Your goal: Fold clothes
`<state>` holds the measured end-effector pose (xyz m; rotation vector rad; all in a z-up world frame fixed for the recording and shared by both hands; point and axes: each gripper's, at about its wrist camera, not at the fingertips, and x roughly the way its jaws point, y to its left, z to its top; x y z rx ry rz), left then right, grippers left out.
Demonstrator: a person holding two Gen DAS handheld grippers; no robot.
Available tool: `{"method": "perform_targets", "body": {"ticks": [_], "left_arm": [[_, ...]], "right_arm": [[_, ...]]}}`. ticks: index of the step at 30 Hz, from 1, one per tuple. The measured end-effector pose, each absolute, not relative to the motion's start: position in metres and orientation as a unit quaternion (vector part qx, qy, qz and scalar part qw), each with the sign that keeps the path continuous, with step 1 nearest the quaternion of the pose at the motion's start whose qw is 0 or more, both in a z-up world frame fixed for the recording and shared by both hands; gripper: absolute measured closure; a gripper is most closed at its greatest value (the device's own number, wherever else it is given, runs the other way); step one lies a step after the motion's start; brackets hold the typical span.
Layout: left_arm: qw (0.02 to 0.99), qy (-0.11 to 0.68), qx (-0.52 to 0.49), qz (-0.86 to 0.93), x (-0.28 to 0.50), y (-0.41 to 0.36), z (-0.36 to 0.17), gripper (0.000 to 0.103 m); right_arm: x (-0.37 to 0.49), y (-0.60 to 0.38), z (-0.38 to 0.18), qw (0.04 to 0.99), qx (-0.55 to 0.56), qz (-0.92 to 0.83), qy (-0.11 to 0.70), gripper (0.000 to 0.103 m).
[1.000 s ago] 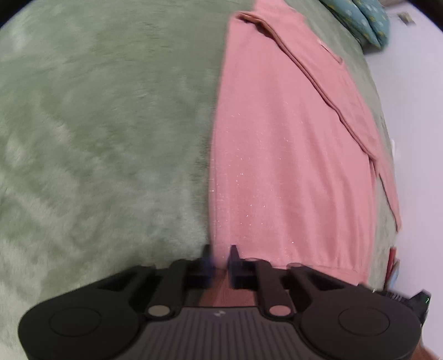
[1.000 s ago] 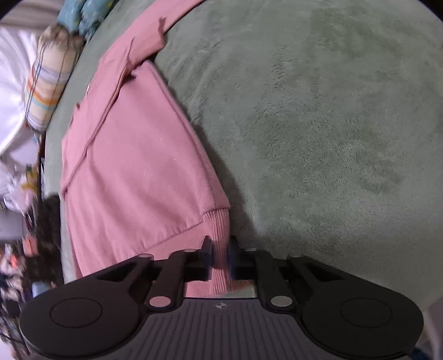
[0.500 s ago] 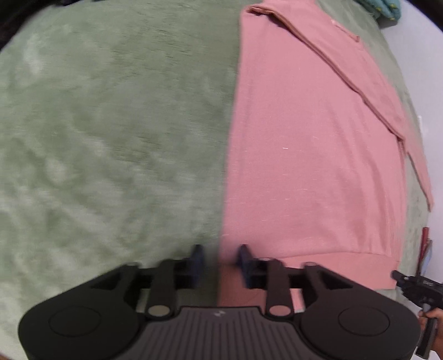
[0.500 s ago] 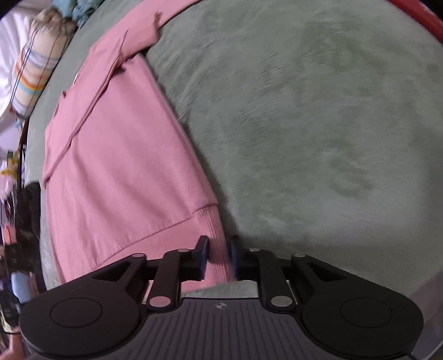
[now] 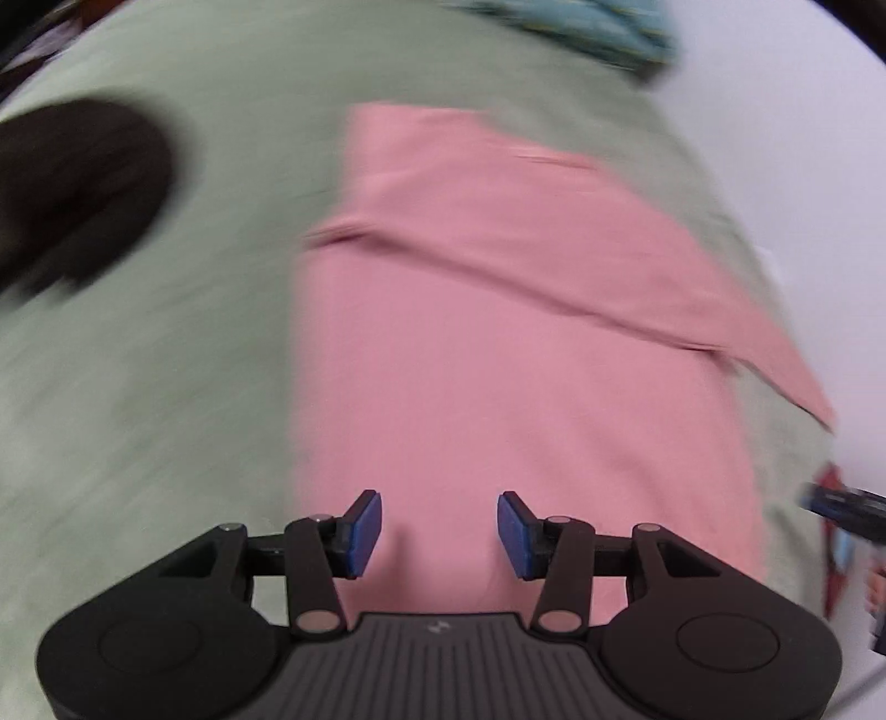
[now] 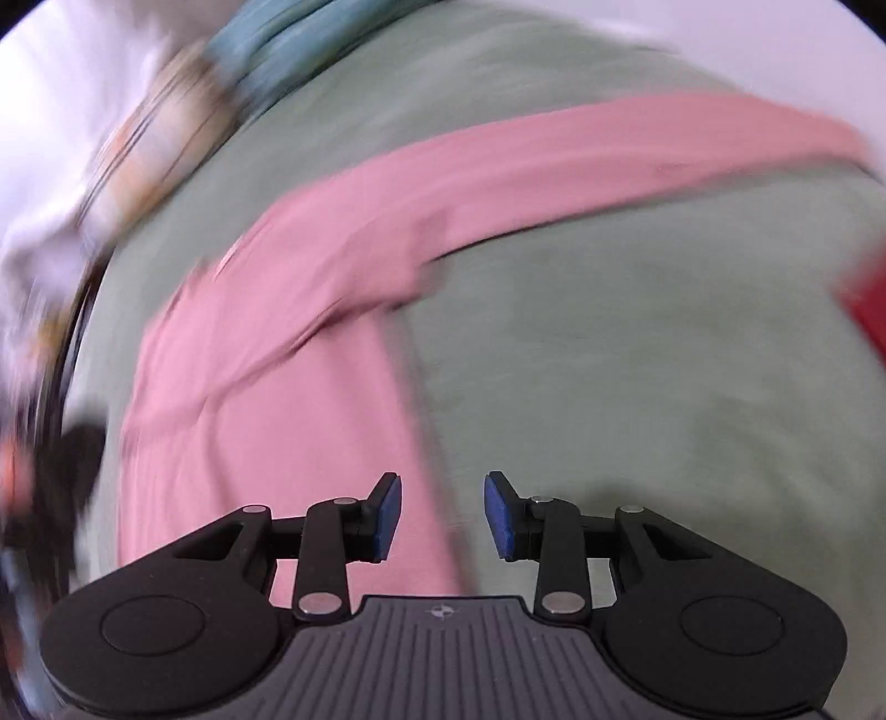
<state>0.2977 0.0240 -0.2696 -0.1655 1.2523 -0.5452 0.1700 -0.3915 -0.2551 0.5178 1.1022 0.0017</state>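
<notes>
A pink long-sleeved top (image 5: 498, 343) lies flat on the green blanket (image 5: 166, 332), one sleeve folded across its upper part. My left gripper (image 5: 440, 529) hangs open above the top's lower body, nothing between its blue pads. In the right wrist view the same pink top (image 6: 266, 399) fills the left, a sleeve (image 6: 609, 160) stretching out to the upper right. My right gripper (image 6: 441, 515) hovers over the top's right edge, its jaws opening and free of the cloth. Both views are motion-blurred.
A dark patch (image 5: 72, 194) lies on the blanket at the left. Teal bedding (image 5: 581, 27) sits at the far end, with a striped pillow (image 6: 149, 144) beside it. Something red (image 6: 864, 310) shows at the right edge. The green blanket (image 6: 664, 387) stretches to the right.
Both grippers have let go of the pink top's hem and opened. Both have lifted and moved away, so more of the top and its folded sleeve shows.
</notes>
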Motion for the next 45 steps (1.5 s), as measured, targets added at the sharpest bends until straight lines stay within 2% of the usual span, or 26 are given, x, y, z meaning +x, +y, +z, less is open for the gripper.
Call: {"method": "perform_targets", "body": {"ticks": [4, 7, 10, 13, 17, 19, 26, 28, 29, 30, 32, 35, 37, 39, 40, 42, 45], "left_arm": [[0.752, 0.587, -0.048, -0.294, 0.298, -0.034, -0.295, 0.057], [0.732, 0.622, -0.024, -0.276, 0.283, -0.038, -0.322, 0.058], [0.739, 0.611, -0.026, -0.284, 0.270, -0.022, -0.324, 0.059], [0.733, 0.620, -0.029, -0.279, 0.267, -0.013, -0.323, 0.058], [0.728, 0.630, -0.054, -0.267, 0.271, -0.011, -0.329, 0.057], [0.727, 0.631, -0.056, -0.265, 0.278, -0.013, -0.329, 0.053], [0.723, 0.631, -0.032, -0.282, 0.284, -0.016, -0.327, 0.053], [0.720, 0.633, -0.042, -0.283, 0.286, -0.015, -0.329, 0.052], [0.719, 0.633, -0.046, -0.283, 0.287, -0.014, -0.330, 0.052], [0.718, 0.634, -0.049, -0.284, 0.287, -0.013, -0.330, 0.052], [0.715, 0.635, -0.054, -0.287, 0.288, -0.010, -0.330, 0.053], [0.713, 0.635, -0.050, -0.291, 0.289, -0.011, -0.330, 0.052], [0.713, 0.635, -0.049, -0.292, 0.290, -0.011, -0.330, 0.052], [0.712, 0.636, -0.052, -0.293, 0.291, -0.010, -0.330, 0.052], [0.712, 0.637, -0.055, -0.291, 0.291, -0.010, -0.330, 0.052], [0.711, 0.639, -0.062, -0.288, 0.293, -0.009, -0.331, 0.052], [0.712, 0.640, -0.070, -0.279, 0.295, -0.011, -0.325, 0.053]], "right_arm": [[0.181, -0.341, -0.281, 0.820, 0.159, 0.033, 0.550, 0.068], [0.178, -0.315, -0.300, 0.820, 0.102, 0.038, 0.562, 0.065], [0.153, -0.321, -0.301, 0.823, 0.071, 0.045, 0.562, 0.065], [0.156, -0.339, -0.288, 0.814, 0.094, 0.027, 0.573, 0.067], [0.192, -0.371, -0.272, 0.856, 0.123, -0.024, 0.502, 0.067], [0.225, -0.383, -0.280, 0.861, 0.126, -0.028, 0.491, 0.067], [0.296, -0.400, -0.308, 0.863, 0.167, -0.026, 0.477, 0.067], [0.300, -0.394, -0.310, 0.868, 0.162, -0.037, 0.468, 0.073], [0.303, -0.390, -0.312, 0.871, 0.146, -0.042, 0.468, 0.088], [0.306, -0.389, -0.313, 0.872, 0.135, -0.049, 0.467, 0.098], [0.310, -0.391, -0.314, 0.874, 0.123, -0.063, 0.466, 0.098], [0.295, -0.418, -0.313, 0.858, 0.186, -0.148, 0.455, 0.103], [0.285, -0.431, -0.314, 0.852, 0.230, -0.155, 0.443, 0.102], [0.279, -0.433, -0.310, 0.857, 0.242, -0.133, 0.436, 0.096], [0.278, -0.431, -0.307, 0.861, 0.233, -0.117, 0.437, 0.096], [0.281, -0.422, -0.305, 0.867, 0.204, -0.093, 0.446, 0.084], [0.282, -0.412, -0.300, 0.873, 0.164, -0.078, 0.453, 0.081]]}}
